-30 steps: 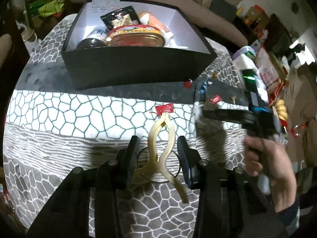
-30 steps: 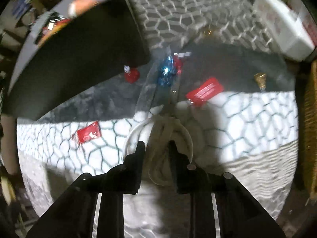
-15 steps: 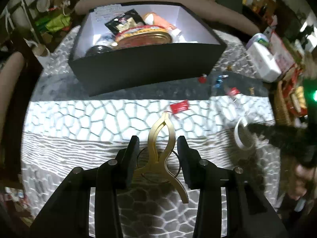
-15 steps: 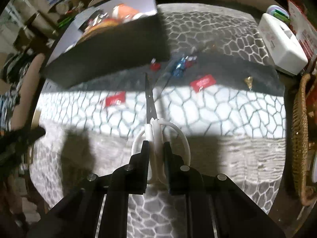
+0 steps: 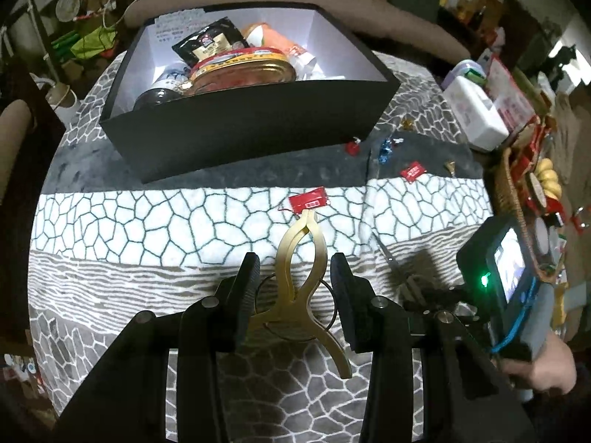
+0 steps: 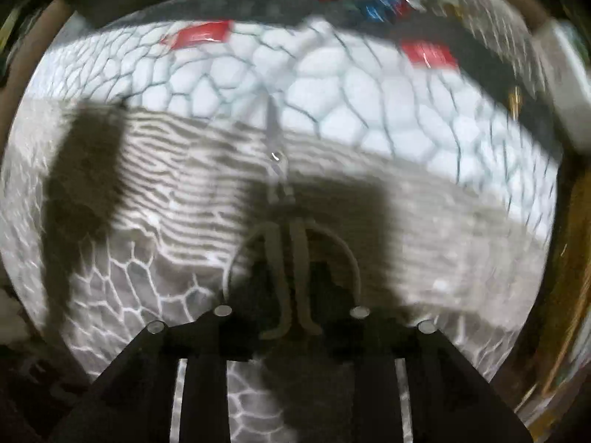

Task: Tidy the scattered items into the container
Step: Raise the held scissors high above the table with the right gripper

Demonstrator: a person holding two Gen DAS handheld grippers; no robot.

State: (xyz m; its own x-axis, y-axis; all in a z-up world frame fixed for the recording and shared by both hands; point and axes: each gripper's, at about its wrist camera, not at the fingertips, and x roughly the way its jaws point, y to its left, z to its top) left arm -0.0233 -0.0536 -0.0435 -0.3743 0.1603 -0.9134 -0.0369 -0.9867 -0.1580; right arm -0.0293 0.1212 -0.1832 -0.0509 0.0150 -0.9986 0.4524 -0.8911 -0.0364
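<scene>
My right gripper [image 6: 291, 317] has come down onto the blanket-covered surface [image 6: 369, 118], jaws opening, scissors [image 6: 291, 258] loose between them: released short of the box. Left gripper [image 5: 295, 288] half open around the gold clip [image 5: 303, 277], grip unclear. Only the left view shows the box [image 5: 251, 125], well beyond; right view is blurred.

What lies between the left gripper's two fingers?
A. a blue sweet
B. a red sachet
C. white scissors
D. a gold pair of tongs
D: the left wrist view shows the gold tongs lying on the blanket between the left gripper fingers, tips toward the red sachet.
</scene>
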